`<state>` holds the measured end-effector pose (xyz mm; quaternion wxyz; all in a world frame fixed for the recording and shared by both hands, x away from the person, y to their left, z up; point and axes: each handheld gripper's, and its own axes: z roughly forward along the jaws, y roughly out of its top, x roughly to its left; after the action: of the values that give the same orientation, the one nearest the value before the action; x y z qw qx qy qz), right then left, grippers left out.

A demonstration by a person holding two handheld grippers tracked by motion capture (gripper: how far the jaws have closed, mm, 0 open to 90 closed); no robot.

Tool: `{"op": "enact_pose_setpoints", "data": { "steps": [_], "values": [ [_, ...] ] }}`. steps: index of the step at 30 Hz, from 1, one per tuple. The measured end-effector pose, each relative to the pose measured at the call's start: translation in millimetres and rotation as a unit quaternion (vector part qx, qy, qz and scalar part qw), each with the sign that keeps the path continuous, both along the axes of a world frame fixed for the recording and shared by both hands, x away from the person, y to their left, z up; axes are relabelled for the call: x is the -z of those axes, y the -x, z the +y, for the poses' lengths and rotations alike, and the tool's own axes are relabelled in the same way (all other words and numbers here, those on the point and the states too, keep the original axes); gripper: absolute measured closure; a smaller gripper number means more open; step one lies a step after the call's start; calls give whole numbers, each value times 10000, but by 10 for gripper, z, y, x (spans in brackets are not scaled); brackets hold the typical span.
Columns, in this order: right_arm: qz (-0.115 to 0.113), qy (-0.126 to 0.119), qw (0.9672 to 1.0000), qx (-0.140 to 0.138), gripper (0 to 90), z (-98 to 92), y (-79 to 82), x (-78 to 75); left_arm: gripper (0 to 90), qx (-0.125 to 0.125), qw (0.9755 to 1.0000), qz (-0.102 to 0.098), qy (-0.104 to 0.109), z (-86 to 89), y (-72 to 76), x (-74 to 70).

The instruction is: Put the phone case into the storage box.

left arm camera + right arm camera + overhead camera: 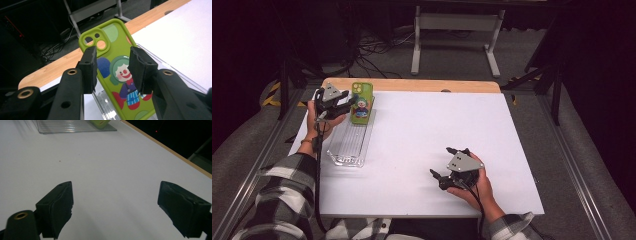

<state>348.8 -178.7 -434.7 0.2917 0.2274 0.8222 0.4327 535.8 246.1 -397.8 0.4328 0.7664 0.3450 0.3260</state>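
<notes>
Green phone case (pixel 117 72) propped at the far end of the clear rack (pixel 349 142)

Your left gripper (pixel 343 107) straddles it, jaws slack; your right gripper (pixel 446 162) rests released on the white tabletop (pixel 437 125), with dark floor and cables (pixel 377 47) beyond.

Looks like a lab or test cell, not a home. White-topped counter (pixel 437 150) with a wood edge, dark curtained surround, grey carpeted floor (pixel 452 55) with loose cables (pixel 377 47), metal rails (pixel 579 165) along the sides, bare white desk frame (pixel 457 30) behind.
</notes>
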Motion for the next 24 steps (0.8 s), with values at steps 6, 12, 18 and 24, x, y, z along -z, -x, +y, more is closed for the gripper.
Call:
{"op": "enact_pose_setpoints", "data": {
  "steps": [6, 12, 18, 24],
  "values": [
    [-23, -28, 10000, -1, 139, -5, 3, -7, 573, 25, 10000, -44, 41, 1, 43, -10],
    [-54, -35, 10000, 10, 137, -10, 8, -19, 556, 86, 9998, -127, 127, 10, 117, -39],
    [-83, -62, 9999, 25, 134, -15, 9, -25, 529, 152, 9995, -153, 212, 16, 181, -53],
    [-105, -85, 9999, 52, 131, -19, 7, -30, 498, 225, 9993, -152, 248, 20, 237, -57]
  ]
}}
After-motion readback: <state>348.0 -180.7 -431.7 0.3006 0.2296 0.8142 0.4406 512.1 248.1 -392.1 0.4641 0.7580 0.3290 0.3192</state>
